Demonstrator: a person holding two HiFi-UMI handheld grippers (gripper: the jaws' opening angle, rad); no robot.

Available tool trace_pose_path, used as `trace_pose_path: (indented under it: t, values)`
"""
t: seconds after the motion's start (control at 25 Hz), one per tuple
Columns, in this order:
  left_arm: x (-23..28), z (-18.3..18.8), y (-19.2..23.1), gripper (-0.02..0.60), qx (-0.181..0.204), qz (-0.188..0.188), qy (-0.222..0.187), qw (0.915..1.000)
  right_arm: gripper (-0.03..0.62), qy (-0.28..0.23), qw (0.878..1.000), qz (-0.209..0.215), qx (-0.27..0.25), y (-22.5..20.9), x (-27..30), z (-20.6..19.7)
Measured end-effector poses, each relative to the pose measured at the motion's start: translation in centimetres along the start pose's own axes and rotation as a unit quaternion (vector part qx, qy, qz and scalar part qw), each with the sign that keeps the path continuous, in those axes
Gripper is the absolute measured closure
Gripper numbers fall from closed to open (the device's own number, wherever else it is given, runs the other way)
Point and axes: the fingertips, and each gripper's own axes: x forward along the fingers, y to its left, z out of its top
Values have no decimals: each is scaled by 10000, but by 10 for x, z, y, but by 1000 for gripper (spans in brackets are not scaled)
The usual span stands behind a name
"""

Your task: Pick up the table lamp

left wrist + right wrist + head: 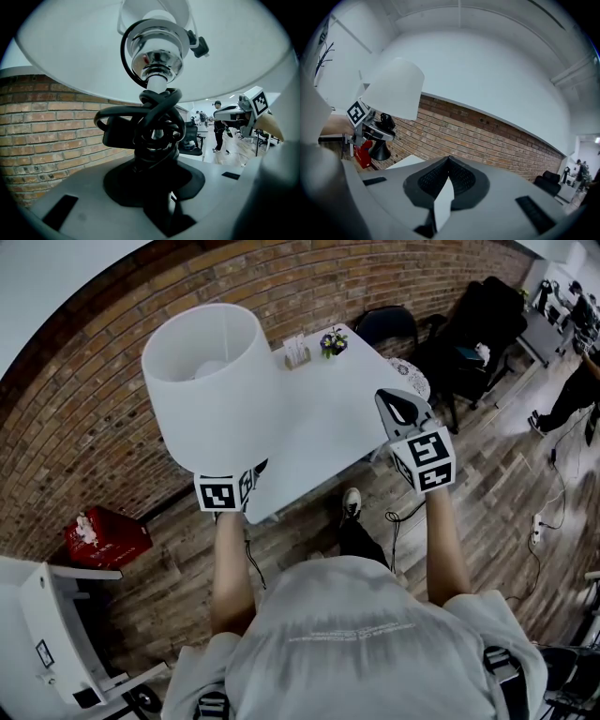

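Observation:
The table lamp's white shade (211, 381) hangs in the air over the left end of the white table (328, 418). My left gripper (251, 474) is shut on the lamp's stem just under the shade. In the left gripper view the jaws close on the stem (157, 140), which has black cord coiled round it, below the chrome bulb socket (157, 56). The right gripper view shows the lamp (393, 89) lifted, its black base (379, 151) hanging below the left gripper (370, 129). My right gripper (401, 412) is shut and holds nothing, raised over the table's right side.
A small flower pot (332, 341) and a card holder (297, 354) stand at the table's far end by the brick wall. Black chairs (386, 324) stand beyond. A red box (105, 535) and a white cabinet (56, 634) are on the floor at left. A person (572, 390) stands far right.

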Motion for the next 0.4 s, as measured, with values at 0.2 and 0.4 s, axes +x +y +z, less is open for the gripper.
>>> trace_pose_path:
  t: [0.2, 0.4]
  values:
    - [5, -8, 3, 465, -106, -37, 62, 9999, 594, 12, 10000, 0, -11, 1, 5, -2]
    - [11, -15, 2, 465, -215, -155, 146, 9995, 594, 81, 9999, -24, -93, 0, 8, -5]
